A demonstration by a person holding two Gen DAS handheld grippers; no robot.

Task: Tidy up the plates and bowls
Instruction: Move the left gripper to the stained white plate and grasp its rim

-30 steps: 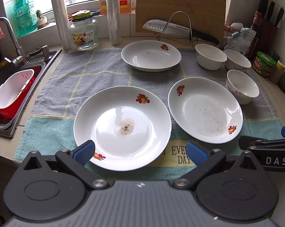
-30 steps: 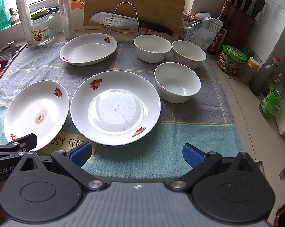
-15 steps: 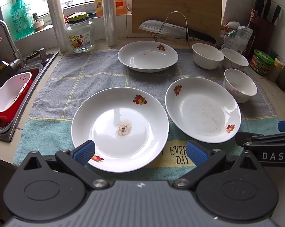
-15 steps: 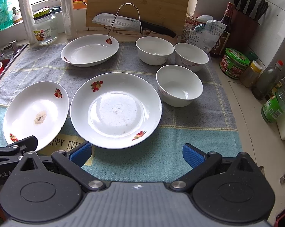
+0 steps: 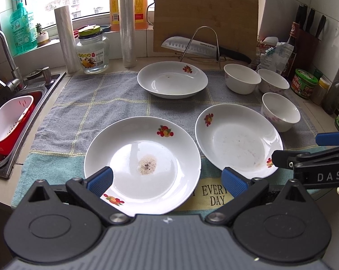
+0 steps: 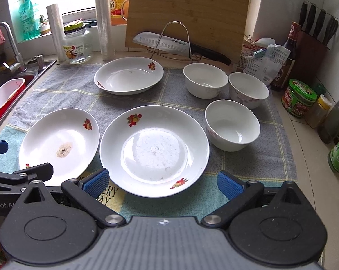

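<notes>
Across the grey-and-teal towel [image 6: 248, 166] nothing is stacked yet, so this reads as the opening approach. Both tools hang low at the towel's near edge, empty: the left gripper [image 5: 167, 181] has its blue pads wide apart astride the near rim of the crumbed plate [image 5: 142, 164], and the right gripper [image 6: 162, 183] is just as wide, lined up on the middle plate [image 6: 154, 150]. That middle plate sits just right of the crumbed one, rims nearly touching. A third plate [image 6: 129, 75] lies toward the towel's far edge, well apart from both. Three bowls [image 6: 232, 124] cluster at the towel's right side, close together, the nearest just beside the middle plate. My read: the next move calls for pinching one plate by its near rim, lifting it flat and setting it onto its neighbour. Room is decent over the towel's middle, tight elsewhere: the sink [image 5: 23, 103] drops away off the towel's left edge, jars and bottles crowd its right edge, and a knife on its rack [image 6: 169, 42] stands beyond the far edge. The two tools also sit just beside each other, so one should likely wait.
</notes>
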